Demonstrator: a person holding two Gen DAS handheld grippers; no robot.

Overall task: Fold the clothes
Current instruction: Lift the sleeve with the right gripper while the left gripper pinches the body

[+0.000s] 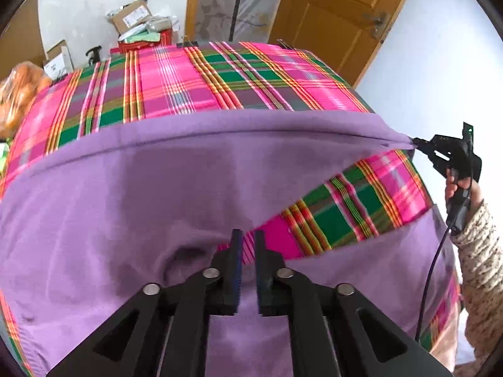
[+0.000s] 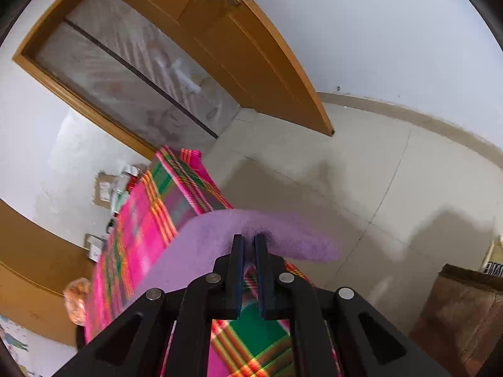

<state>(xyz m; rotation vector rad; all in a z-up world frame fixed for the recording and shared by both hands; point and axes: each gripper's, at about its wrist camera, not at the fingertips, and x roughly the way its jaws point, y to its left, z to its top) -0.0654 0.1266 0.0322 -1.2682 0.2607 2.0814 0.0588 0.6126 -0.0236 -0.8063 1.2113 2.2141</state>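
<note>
A purple garment (image 1: 157, 194) lies across the table, which is covered with a pink and green plaid cloth (image 1: 195, 81). My left gripper (image 1: 248, 242) sits low at the garment's near edge. Its fingers are nearly together, with purple fabric puckered and pinched between them. Far to the right, my right gripper (image 1: 414, 142) is held by a hand in a knitted sleeve (image 1: 481, 251). It is shut on a stretched corner of the garment, lifted above the table. In the right wrist view the purple garment (image 2: 220, 245) drapes from between the right gripper's (image 2: 249, 238) fingers.
Cardboard boxes (image 1: 132, 15) and packages are stacked beyond the table's far edge. An orange bag (image 1: 19, 94) sits at the table's left side. A wooden door (image 1: 330, 15) stands open at the back right. Tiled floor (image 2: 377, 172) and a brown object (image 2: 465, 314) lie right of the table.
</note>
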